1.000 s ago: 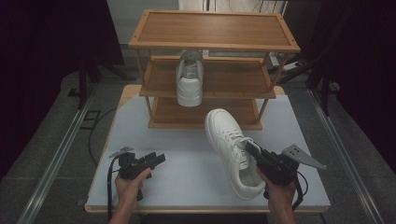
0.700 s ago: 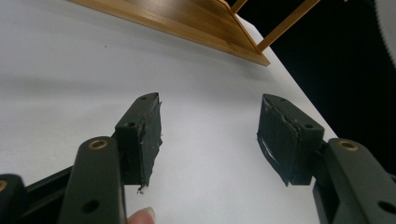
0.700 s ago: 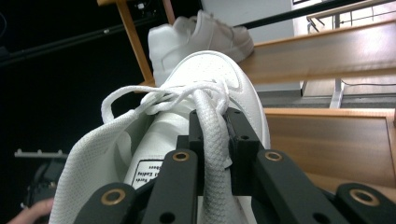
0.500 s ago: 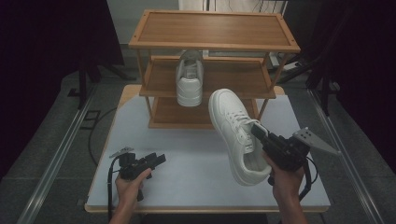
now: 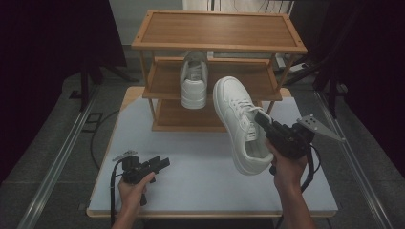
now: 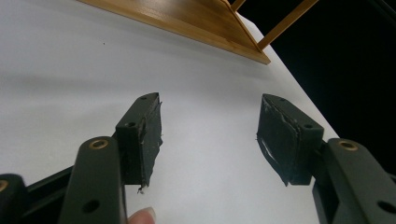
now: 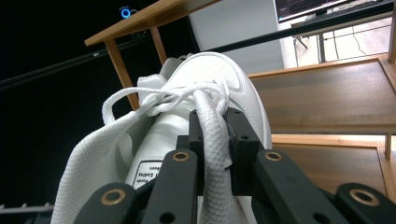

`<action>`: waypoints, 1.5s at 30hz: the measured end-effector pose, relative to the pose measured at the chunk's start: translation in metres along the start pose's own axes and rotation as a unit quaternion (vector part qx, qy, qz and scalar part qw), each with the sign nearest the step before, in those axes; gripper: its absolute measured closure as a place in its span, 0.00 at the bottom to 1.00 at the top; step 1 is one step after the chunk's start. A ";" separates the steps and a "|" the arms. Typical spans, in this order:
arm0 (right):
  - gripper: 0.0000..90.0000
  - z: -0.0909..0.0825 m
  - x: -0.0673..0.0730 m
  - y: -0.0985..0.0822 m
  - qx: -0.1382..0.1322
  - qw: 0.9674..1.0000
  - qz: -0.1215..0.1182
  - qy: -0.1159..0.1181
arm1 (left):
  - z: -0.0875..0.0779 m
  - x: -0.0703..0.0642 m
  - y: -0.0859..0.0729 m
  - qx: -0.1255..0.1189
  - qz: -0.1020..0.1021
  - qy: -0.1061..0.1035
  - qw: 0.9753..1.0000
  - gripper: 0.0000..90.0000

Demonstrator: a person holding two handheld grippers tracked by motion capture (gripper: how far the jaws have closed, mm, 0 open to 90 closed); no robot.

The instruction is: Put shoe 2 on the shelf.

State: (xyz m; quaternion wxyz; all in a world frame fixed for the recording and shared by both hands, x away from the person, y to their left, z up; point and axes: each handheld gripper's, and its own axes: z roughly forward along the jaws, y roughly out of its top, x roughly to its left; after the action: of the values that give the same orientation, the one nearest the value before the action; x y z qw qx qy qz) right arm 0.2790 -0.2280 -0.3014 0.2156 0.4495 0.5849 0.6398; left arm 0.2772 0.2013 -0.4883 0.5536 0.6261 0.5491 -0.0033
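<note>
Sneaker in hand: white sneaker (image 5: pixel 241 125) is up off the table, toe aimed at the wooden rack (image 5: pixel 217 31), heel hanging down toward the person. Looks like it's headed for a shelf.

Right gripper: right gripper (image 5: pixel 260 120) is clamped on the shoe's collar and tongue. In the right gripper view the jaws are pinched tight together with a fat white lace (image 7: pixel 212 135) running between them, so that's a real grasp, not just a touch.

Left gripper: left gripper (image 5: pixel 162 163) sits low over the white table (image 5: pixel 191 176), near the front-left. Jaws spread wide apart in its own view, nothing between them but bare tabletop. Basically idle.

Other shoe: matching sneaker (image 5: pixel 194 81) is already parked on the middle shelf (image 5: pixel 248 81), left half, toe facing out toward the person.

Free spot: right half of that middle shelf is open, and the bottom shelf (image 5: pixel 186 117) looks bare too, as far as I can see.

Done so far: I'd say roughly half. One shoe shelved, second one picked up and in the air.

Left to do: carry it in under the top board, set it down flat beside its mate, let go, back out.

Watch out for: the grip is partly on soft tongue and lace, so my guess is the shoe could swing or droop on the way in and clip a post.
</note>
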 end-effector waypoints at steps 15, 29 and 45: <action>0.91 0.036 -0.005 0.020 0.004 0.999 0.012 -0.037 | -0.001 0.001 0.001 -0.004 -0.008 -0.005 1.000 0.45; 0.91 0.087 -0.016 0.042 -0.001 0.996 0.022 -0.087 | -0.003 0.004 0.002 -0.008 -0.015 -0.009 1.000 0.45; 0.91 0.143 -0.025 0.044 0.001 0.990 0.059 -0.126 | -0.004 0.004 0.002 -0.011 -0.020 -0.014 1.000 0.45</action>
State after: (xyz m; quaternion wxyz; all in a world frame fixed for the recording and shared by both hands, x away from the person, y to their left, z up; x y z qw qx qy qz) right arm 0.4211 -0.1786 -0.2802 0.2491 0.5603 0.5266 0.5888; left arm 0.2779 0.2074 -0.4883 0.5680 0.6091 0.5533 -0.0171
